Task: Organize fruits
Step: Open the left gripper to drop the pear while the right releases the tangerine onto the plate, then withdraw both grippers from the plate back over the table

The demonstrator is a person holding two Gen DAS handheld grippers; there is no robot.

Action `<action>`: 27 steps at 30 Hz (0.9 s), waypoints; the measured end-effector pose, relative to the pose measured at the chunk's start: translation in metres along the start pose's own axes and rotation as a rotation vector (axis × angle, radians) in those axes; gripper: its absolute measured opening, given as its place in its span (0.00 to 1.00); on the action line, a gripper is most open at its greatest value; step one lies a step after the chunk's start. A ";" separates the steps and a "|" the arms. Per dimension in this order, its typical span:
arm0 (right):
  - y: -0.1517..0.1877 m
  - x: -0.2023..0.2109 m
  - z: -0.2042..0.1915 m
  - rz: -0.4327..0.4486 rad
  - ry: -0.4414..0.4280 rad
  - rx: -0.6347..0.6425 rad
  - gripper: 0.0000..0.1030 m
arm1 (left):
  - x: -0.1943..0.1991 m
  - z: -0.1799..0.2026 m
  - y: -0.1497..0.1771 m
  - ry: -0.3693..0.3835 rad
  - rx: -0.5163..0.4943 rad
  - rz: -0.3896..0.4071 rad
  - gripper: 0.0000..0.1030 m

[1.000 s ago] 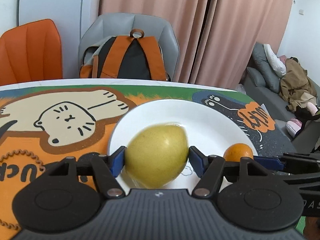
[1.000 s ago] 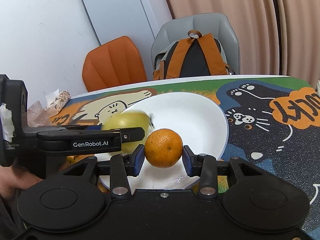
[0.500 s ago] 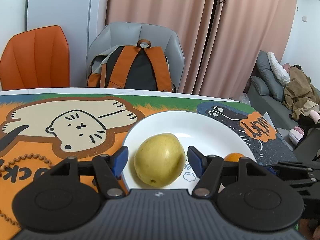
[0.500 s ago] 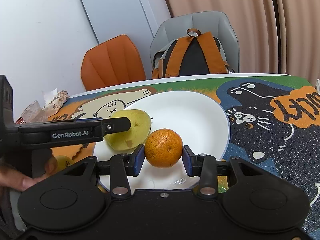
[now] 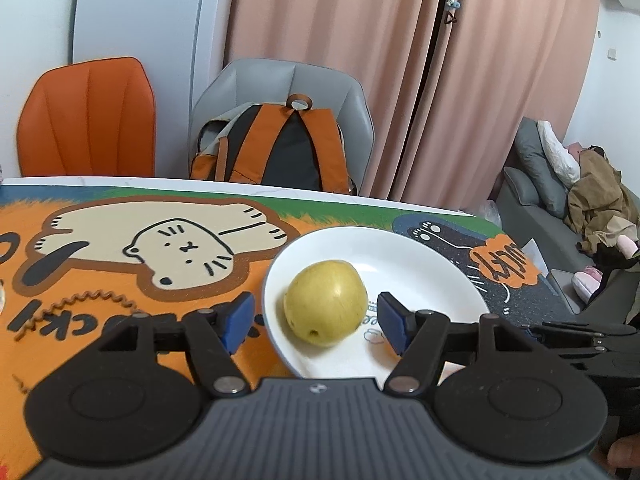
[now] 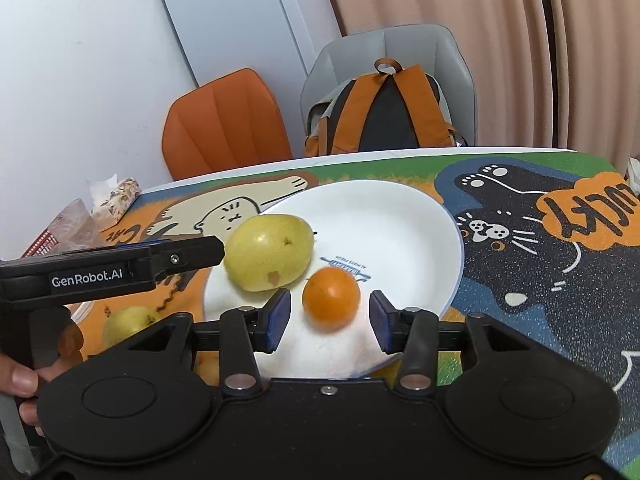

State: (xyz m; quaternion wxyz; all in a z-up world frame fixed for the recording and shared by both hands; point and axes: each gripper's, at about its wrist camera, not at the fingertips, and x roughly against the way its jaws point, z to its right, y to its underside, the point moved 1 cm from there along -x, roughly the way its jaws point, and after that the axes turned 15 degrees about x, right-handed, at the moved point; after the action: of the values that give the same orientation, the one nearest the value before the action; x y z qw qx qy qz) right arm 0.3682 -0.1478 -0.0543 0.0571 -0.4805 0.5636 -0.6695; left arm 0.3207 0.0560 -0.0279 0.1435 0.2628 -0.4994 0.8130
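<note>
- The right claw is opening, its blue pads standing clear on either side of the orange, which is sitting on the near part of the white plate.
- The left claw is also opening, spread wide and pinching nothing; the yellow pear is lying on the plate beyond its pads, untouched.
- In the right wrist view, the pear is resting just beside the orange, at the plate's left.
- A second pear is lying off the plate on the cartoon-cat table.
- Behind the table, a backpack is sitting on a grey chair.
</note>
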 end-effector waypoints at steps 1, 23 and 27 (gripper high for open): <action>0.000 0.003 -0.002 0.002 0.000 0.003 0.43 | 0.004 0.000 0.001 -0.002 0.001 0.000 0.66; 0.024 0.074 -0.030 0.077 0.038 -0.007 0.87 | 0.082 -0.013 0.033 -0.019 0.065 0.030 0.94; 0.025 0.086 -0.035 0.094 0.043 -0.002 1.00 | 0.091 -0.019 0.035 -0.016 0.087 0.022 0.95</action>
State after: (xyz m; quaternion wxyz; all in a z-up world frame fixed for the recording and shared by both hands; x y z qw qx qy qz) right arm 0.2861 -0.1853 -0.0214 0.0758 -0.4388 0.5873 -0.6759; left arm 0.2233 0.0545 -0.0093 0.1190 0.2696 -0.4678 0.8333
